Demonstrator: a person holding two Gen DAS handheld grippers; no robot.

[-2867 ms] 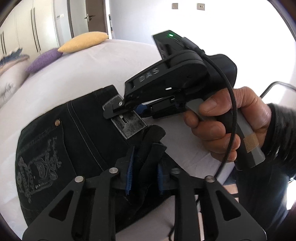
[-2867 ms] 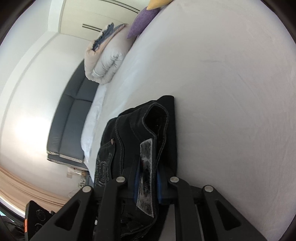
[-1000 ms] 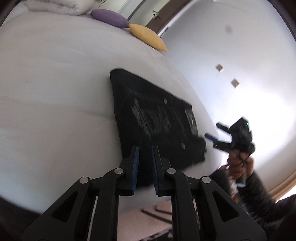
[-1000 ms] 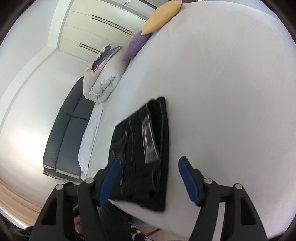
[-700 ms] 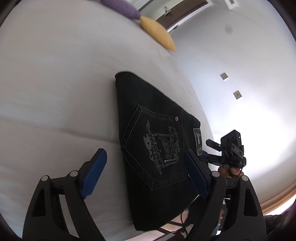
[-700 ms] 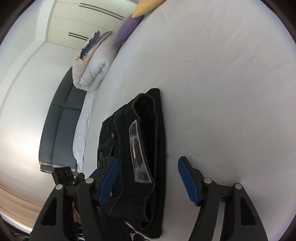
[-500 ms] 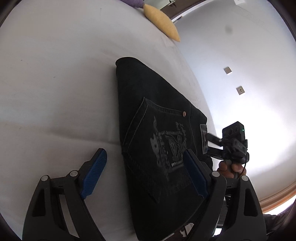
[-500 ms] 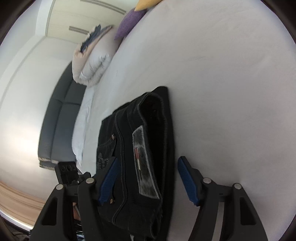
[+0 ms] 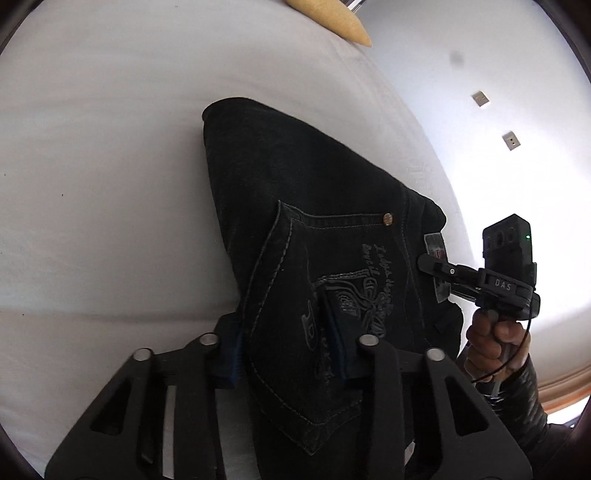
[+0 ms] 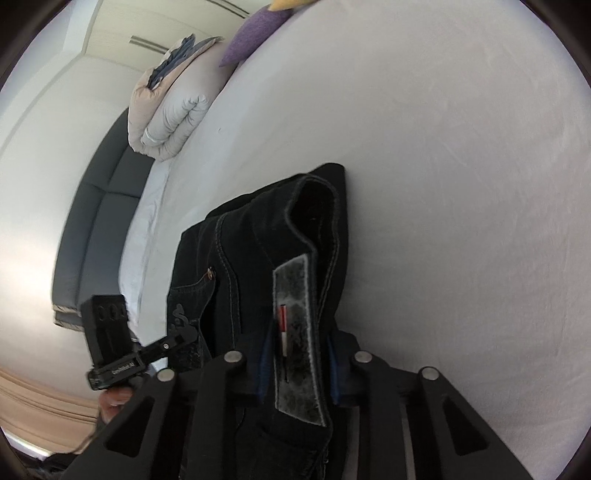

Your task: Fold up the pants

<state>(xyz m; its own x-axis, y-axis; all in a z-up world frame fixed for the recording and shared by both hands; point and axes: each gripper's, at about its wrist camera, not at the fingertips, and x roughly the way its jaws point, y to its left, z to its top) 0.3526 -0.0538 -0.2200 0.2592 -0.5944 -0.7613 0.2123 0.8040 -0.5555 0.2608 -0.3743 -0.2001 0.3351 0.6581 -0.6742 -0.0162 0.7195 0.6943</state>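
Folded black jeans point(image 9: 295, 206) lie on the white bed point(image 9: 92, 166); a back pocket with grey embroidery faces up. My left gripper point(image 9: 288, 332) is shut on the near edge of the jeans at the pocket. My right gripper point(image 10: 299, 362) is shut on the waistband point(image 10: 314, 229), with the grey label patch point(image 10: 299, 332) between its blue pads. The right gripper also shows in the left wrist view point(image 9: 436, 269) at the label. The left gripper shows in the right wrist view point(image 10: 177, 341) at the jeans' left side.
A yellow pillow point(image 9: 328, 14) and a purple pillow point(image 10: 255, 26) lie at the far end of the bed. A folded white duvet point(image 10: 170, 110) sits beside a dark grey sofa point(image 10: 92, 221). The bed edge runs close below the jeans.
Both grippers were open above the jeans half a second ago. They have come down and closed on the jeans, left at the pocket edge, right at the waistband label.
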